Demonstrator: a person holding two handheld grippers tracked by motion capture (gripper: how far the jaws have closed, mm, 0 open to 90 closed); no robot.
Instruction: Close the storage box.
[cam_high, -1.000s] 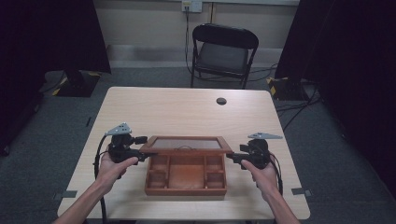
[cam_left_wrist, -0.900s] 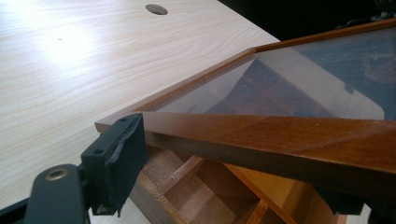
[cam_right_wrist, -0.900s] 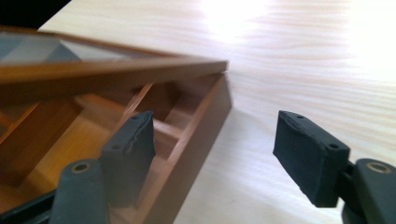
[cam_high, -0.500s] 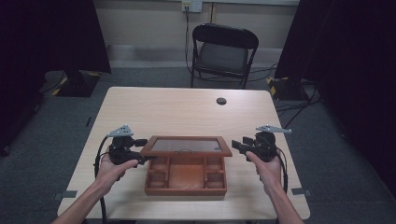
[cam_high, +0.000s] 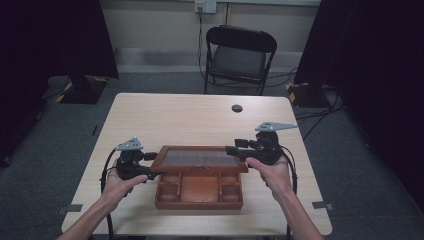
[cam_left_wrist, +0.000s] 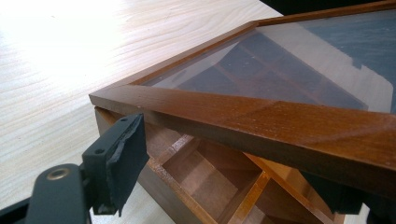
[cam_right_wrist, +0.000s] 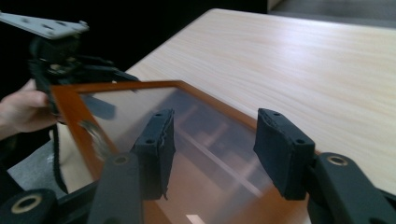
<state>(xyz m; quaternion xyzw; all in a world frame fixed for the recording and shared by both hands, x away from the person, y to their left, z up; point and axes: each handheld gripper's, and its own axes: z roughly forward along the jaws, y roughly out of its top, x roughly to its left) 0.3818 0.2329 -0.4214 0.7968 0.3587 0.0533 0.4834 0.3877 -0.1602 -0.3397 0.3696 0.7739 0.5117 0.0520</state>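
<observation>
A shallow brown wooden box (cam_high: 198, 192) with small inner compartments sits on the pale wooden tabletop (cam_high: 190, 117) close to its near edge, about midway between the left and right edges. Its glass-paned, wood-framed lid (cam_high: 200, 158) is raised and tilted above the box (the pane shows the dividers through it). The left gripper (cam_high: 148, 166) is at the lid's left end; in the left gripper view the frame edge (cam_left_wrist: 261, 126) runs between its two black fingers (cam_left_wrist: 122, 161), but whether they press on it I cannot tell. The right gripper (cam_high: 235, 150) is at the lid's right end, its fingers (cam_right_wrist: 156, 149) having just been closing with the lid (cam_right_wrist: 154, 121) between them, though the right gripper view still shows them spread apart, not clamped.
</observation>
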